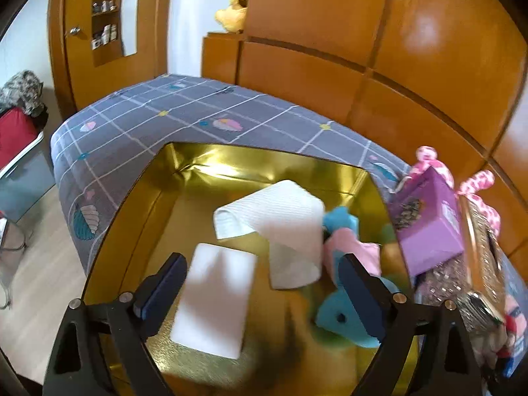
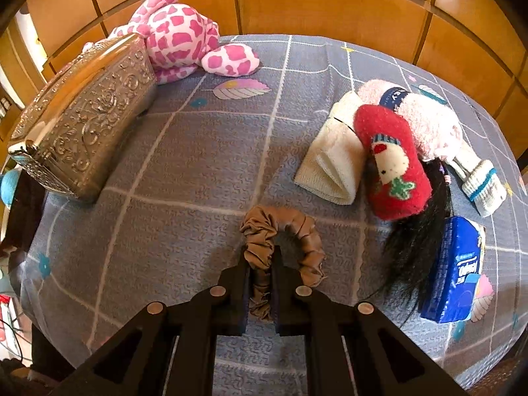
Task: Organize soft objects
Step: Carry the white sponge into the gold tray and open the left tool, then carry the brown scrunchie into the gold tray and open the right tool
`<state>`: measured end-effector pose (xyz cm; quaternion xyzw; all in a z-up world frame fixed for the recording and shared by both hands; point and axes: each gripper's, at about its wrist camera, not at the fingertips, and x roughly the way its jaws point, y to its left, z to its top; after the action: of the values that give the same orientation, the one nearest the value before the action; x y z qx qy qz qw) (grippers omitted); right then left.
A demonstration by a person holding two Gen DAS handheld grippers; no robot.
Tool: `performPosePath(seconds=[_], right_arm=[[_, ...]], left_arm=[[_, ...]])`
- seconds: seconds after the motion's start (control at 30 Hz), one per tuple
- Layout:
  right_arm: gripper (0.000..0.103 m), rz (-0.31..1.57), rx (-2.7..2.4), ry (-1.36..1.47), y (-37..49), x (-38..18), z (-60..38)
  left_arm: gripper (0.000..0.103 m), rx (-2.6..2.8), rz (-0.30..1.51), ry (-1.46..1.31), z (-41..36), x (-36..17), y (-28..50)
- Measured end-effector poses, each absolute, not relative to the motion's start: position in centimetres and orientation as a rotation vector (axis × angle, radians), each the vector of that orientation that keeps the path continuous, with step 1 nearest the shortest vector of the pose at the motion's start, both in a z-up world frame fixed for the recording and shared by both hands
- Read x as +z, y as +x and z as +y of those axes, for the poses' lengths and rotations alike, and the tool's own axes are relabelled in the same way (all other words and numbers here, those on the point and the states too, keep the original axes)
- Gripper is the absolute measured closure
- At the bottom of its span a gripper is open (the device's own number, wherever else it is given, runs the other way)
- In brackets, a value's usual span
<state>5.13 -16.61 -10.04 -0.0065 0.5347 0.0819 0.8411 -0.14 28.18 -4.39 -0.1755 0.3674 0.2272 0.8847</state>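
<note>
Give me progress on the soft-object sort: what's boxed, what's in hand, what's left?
Done: the gold box already holds a white towel, a white foam block and a blue plush. In hand: the left claw is open above the box; the right claw is shut on the brown scrunchie. Left on the bed: red sock, cream cloth, pink spotted plush.

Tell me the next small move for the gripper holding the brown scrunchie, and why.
Probably lift. The right gripper is shut on the brown scrunchie, which lies on the bed cover, so raising it clear comes first. The gold box already holds a white towel and blue plush, and the left gripper hangs open over it.
</note>
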Motion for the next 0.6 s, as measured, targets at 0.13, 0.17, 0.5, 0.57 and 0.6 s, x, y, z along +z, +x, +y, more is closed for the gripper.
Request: performPosePath(seconds=[0.13, 0.17, 0.5, 0.57, 0.6], right_arm=[[0.094, 1.092, 0.223, -0.010, 4.8, -9.0, -15.1], [0.094, 1.073, 0.249, -0.006, 4.6, -8.4, -14.5], [0.094, 0.888, 0.470, 0.002, 2.8, -2.2, -9.0], [0.094, 0.851, 0.525, 0.013, 2.7, -0.8, -7.6], [0.094, 0.840, 0.547, 0.015, 2.6, -0.3, -6.9]], left_arm=[[0.007, 0.428, 0.750, -0.339, 26.7, -3.3, -0.4], [0.006, 0.417, 0.748, -0.332, 26.3, -3.2, -0.5], [0.006, 0.376, 0.742, -0.324, 25.3, -2.7, -0.7], [0.006, 0.374, 0.738, -0.319, 25.2, -2.6, -0.8], [0.006, 0.371, 0.737, -0.316, 25.2, -2.5, -0.8]])
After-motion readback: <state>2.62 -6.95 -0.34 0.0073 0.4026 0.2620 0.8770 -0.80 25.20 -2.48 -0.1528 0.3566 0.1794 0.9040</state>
